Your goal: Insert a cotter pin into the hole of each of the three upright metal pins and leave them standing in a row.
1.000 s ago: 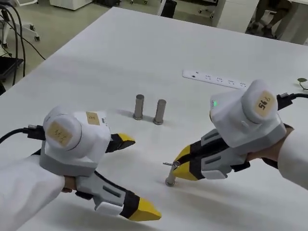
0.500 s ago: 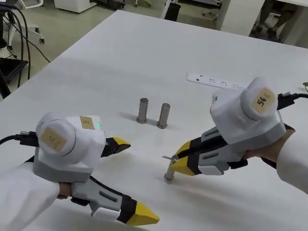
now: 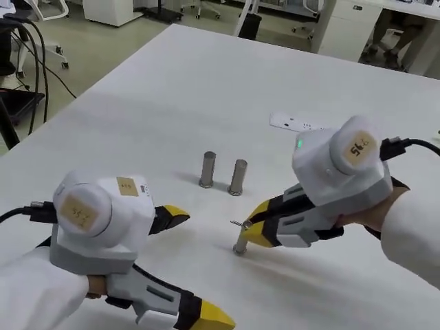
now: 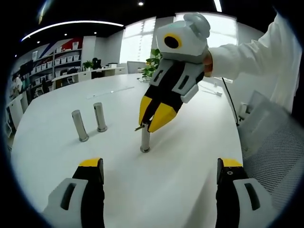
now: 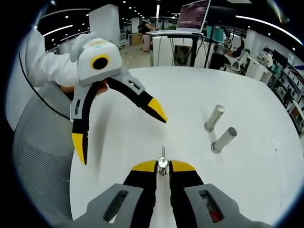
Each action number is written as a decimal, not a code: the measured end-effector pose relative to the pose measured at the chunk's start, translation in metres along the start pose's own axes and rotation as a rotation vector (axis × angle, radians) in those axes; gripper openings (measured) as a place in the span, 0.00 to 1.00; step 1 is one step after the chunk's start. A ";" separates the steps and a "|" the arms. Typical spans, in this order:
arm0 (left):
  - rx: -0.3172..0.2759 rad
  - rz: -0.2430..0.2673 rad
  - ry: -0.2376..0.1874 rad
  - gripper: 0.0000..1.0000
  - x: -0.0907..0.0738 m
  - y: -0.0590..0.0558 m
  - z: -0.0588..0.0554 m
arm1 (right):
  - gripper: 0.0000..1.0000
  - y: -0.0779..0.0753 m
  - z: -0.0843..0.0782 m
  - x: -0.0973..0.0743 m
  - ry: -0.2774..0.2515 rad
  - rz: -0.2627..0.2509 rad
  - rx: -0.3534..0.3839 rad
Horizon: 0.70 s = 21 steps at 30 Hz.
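A white power strip (image 3: 294, 124) lies on the white table (image 3: 172, 89)

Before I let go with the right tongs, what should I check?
1. Right tongs shut on the cotter pin: ok.
2. Cotter pin fully through the near pin's hole: cannot tell.
3. Near pin standing on the table: ok.
4. Left tongs open, apart from every pin: ok.
5. Far pins upright: ok.
6. Far pins fitted with cotter pins: not ok.

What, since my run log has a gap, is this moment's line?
right gripper: shut on cotter pin at near pin | left gripper: open | far pins: bare
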<state>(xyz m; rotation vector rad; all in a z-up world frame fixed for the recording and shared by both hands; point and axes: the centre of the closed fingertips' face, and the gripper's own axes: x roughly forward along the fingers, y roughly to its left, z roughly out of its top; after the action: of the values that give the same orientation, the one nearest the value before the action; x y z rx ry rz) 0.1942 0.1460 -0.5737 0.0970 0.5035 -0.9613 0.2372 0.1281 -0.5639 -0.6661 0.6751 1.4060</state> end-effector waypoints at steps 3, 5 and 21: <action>-0.005 0.002 -0.018 0.99 -0.001 0.001 0.004 | 0.04 -0.002 0.002 -0.001 -0.006 0.007 0.006; -0.010 0.002 -0.026 0.99 -0.001 0.001 0.006 | 0.04 0.000 0.002 -0.001 -0.005 0.014 -0.002; -0.018 0.007 -0.046 0.99 -0.006 0.001 0.011 | 0.04 0.001 0.005 -0.001 -0.013 0.032 -0.015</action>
<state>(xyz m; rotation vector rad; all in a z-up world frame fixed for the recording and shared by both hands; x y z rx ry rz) 0.1962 0.1480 -0.5615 0.0603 0.4688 -0.9500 0.2359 0.1309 -0.5601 -0.6603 0.6681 1.4456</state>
